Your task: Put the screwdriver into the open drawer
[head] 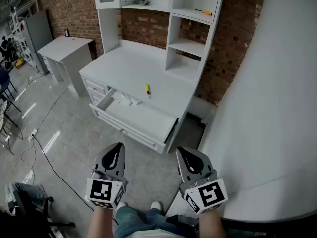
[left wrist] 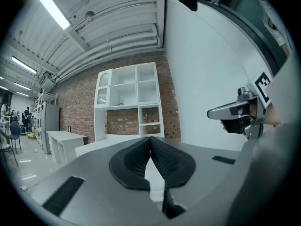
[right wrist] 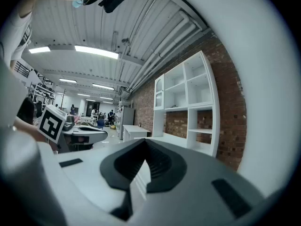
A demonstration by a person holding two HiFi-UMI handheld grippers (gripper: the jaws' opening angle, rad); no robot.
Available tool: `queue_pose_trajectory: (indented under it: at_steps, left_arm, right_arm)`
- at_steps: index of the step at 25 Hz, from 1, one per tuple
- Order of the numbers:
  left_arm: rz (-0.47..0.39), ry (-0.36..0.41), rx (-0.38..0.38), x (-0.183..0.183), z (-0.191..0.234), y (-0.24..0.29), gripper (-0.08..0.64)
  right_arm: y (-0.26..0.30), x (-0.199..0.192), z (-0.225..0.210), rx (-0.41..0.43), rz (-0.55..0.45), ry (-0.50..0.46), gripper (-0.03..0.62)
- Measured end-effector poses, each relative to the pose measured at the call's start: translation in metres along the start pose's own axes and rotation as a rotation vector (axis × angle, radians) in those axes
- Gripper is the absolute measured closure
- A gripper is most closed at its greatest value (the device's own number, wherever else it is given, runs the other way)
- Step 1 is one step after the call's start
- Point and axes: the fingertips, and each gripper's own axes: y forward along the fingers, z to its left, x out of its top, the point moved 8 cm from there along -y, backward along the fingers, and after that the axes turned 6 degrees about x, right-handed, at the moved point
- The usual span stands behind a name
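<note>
Two grippers, left [head: 115, 154] and right [head: 191, 158], are held level at waist height, each with its jaws pressed together and nothing between them. Both are well short of the desk [head: 130, 63], so the task looks barely begun: approach, pick-up and drop all remain. The screwdriver [head: 147, 89] lies untouched on the desktop, just behind the open drawer [head: 141, 119]. Its long axis runs roughly front to back, yellow handle away, and the shaft appears to point toward the drawer.
</note>
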Motion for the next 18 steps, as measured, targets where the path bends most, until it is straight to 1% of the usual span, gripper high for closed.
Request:
queue_pose_trajectory:
  at_steps: [5,8,12,14,16,18]
  left_arm:
    - [-0.010,0.007,0.017,0.010,-0.009,0.004,0.548]
    - [-0.012,0.007,0.025,0.012,-0.014,0.002,0.548]
    - [-0.001,-0.004,0.012,0.008,-0.014,0.013,0.548]
    - [0.000,-0.008,-0.002,0.004,-0.010,0.022,0.548]
    - [-0.003,-0.012,-0.018,0.000,-0.004,0.032,0.548]
    - [-0.006,-0.018,-0.035,-0.003,0.006,0.045,0.548]
  right_arm:
    - [-0.010,0.000,-0.010,-0.018,-0.007,0.007,0.583]
    - [-0.016,0.000,-0.014,-0.026,-0.013,0.034,0.583]
    - [-0.015,0.000,-0.012,-0.030,-0.013,0.009,0.583]
    - [-0.015,0.000,-0.017,-0.053,-0.030,0.037,0.581]
    - [-0.012,-0.001,-0.022,-0.069,-0.051,0.095,0.581]
    - [-0.004,-0.004,-0.023,-0.091,-0.048,0.111,0.581]
